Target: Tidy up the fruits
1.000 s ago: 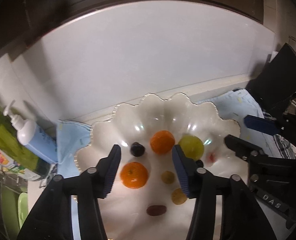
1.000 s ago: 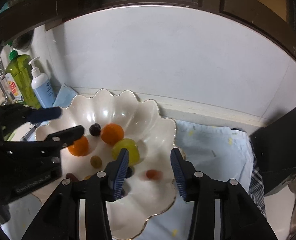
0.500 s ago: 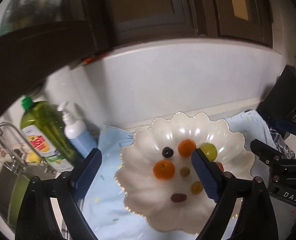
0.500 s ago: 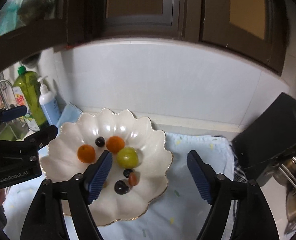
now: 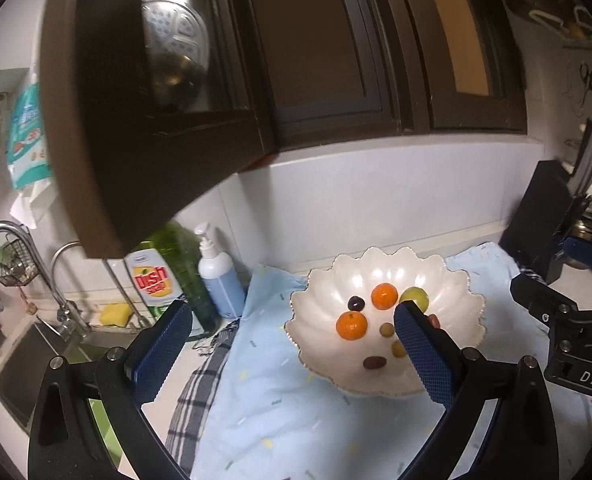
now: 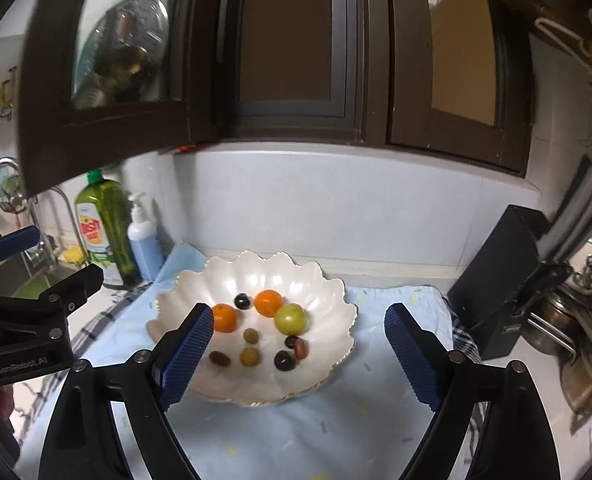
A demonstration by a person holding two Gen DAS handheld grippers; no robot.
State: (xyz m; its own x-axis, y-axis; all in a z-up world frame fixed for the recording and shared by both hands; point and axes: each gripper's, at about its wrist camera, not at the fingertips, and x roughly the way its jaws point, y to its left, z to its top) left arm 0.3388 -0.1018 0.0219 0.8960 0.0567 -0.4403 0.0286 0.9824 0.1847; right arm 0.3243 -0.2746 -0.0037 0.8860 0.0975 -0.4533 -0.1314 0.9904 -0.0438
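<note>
Left tongs (image 5: 292, 354): jaws opening, wide apart, nothing between the pads; held over the blue cloth, left of the bowl.
Right tongs (image 6: 299, 354): jaws opening, empty; raised on the near side of the bowl, the left pad overlapping the bowl's near-left rim in view.
Bowl (image 6: 327, 284): white, scalloped, gold-edged; sits on the light blue cloth (image 6: 296, 432) on the tabletop (image 6: 391, 276).
Fruits: all in the bowl. Two oranges (image 6: 224, 317) and a green fruit (image 6: 291, 319) at the far side, a dark grape (image 6: 242, 301) between the oranges; nearer lie two small yellowish ones, a reddish one at the left, two dark ones and a red one at the right.
Left of the bowl: blue pump bottle (image 6: 144, 246), green dish-soap bottle (image 6: 104, 228), then the sink taps (image 5: 60, 280).
Under the blue cloth: checked cloth (image 5: 200, 396) showing at its left edge.
Right of the bowl: black box (image 6: 499, 280), metal pots (image 6: 575, 344) beyond.
Above: dark cabinet doors (image 6: 296, 48), the left one swung open.
</note>
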